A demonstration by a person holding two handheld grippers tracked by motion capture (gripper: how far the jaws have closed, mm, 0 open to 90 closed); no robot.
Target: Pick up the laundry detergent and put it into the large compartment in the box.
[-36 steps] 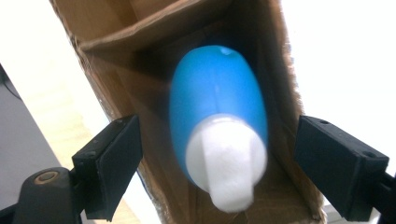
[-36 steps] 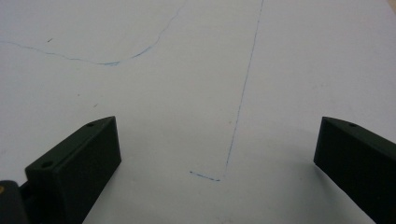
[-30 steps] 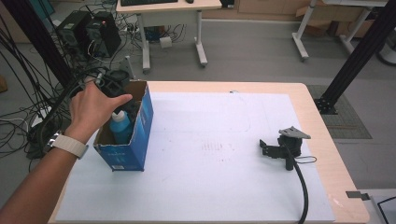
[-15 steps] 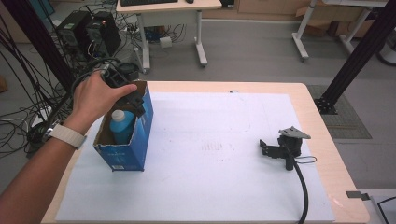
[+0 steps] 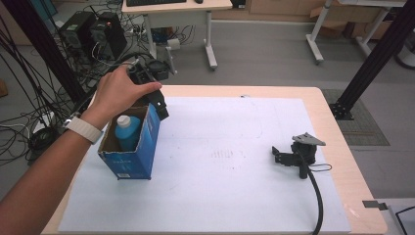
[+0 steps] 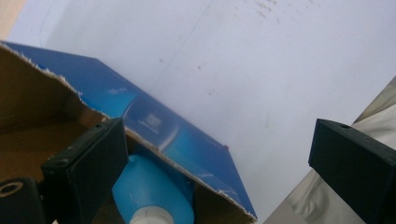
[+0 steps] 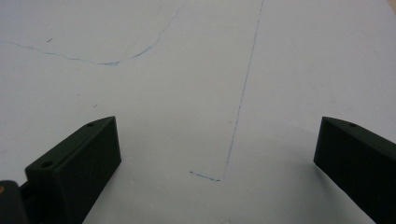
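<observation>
Left gripper (image 5: pixel 159 100) held in the person's left hand (image 5: pixel 120 90) at the far rim of the blue box (image 5: pixel 134 152), jaws spread wide and pinching nothing; right gripper (image 5: pixel 293 156) lies unattended on the white mat (image 5: pixel 220 196) at the table's right side, jaws also apart, holding nothing; blue bottle (image 5: pixel 126 132) with a white cap stands upright inside the box, near-left part of the mat; in the left gripper view the bottle (image 6: pixel 152 196) sits low and just below-left of the jaw gap, the box wall (image 6: pixel 182 140) running between it and the open mat (so the tool looks offset over the rim rather than centred on the bottle); bottle's long axis vertical, reach would need to come from above, and the left hand is far nearer than the right gripper, which is well apart; surface is a scuffed white sheet with faint pen lines (image 7: pixel 243 93) over a wooden table (image 5: pixel 337 127); beyond: grey floor, cable tangle and computer boxes far left, desk legs.
</observation>
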